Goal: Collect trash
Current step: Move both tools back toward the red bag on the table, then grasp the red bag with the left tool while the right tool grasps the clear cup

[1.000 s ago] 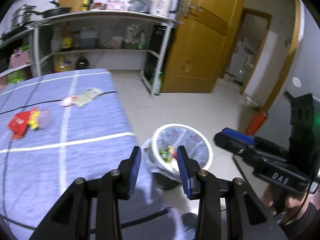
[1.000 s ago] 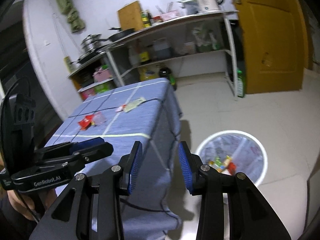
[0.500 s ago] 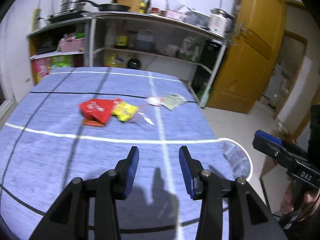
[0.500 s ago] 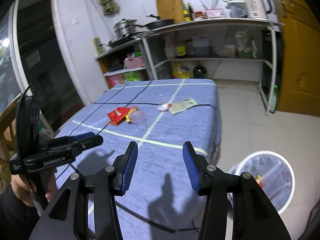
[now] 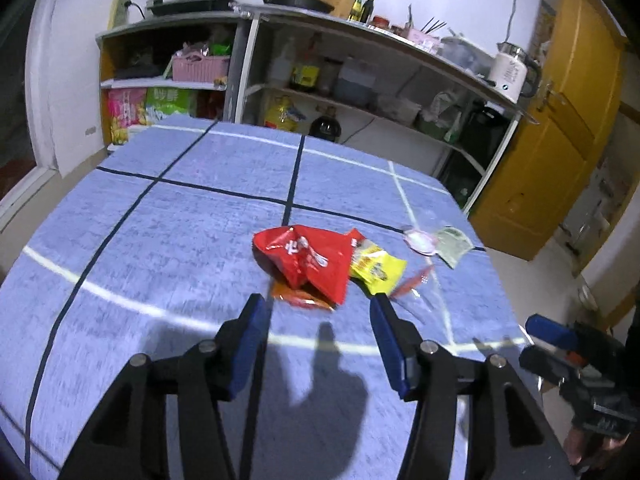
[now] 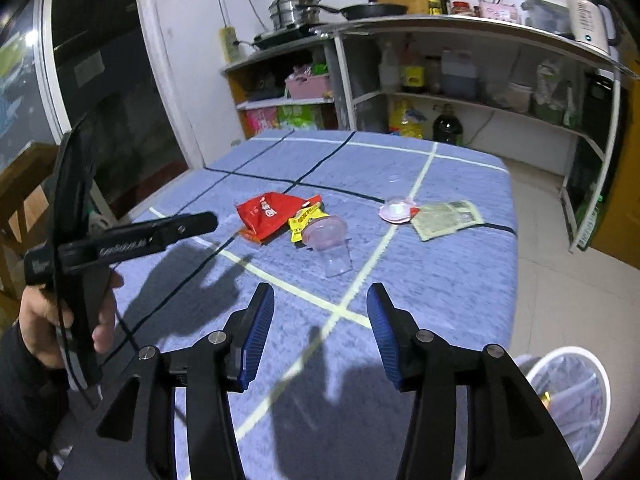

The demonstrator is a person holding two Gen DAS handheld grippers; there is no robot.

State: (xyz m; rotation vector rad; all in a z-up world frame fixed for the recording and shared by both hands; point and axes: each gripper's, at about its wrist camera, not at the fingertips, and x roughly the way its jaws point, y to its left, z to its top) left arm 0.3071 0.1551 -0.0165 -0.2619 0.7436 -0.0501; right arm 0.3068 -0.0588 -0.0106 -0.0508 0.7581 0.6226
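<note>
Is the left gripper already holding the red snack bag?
No: the left gripper is open and empty, with the red snack bag lying on the blue tablecloth just beyond its fingertips.

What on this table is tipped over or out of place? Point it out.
A clear plastic cup lies on its side beside the yellow wrapper and crumpled red snack bag. Farther right, a pink lid and a flattened green packet lie loose on the blue tablecloth. No spill shows.
</note>
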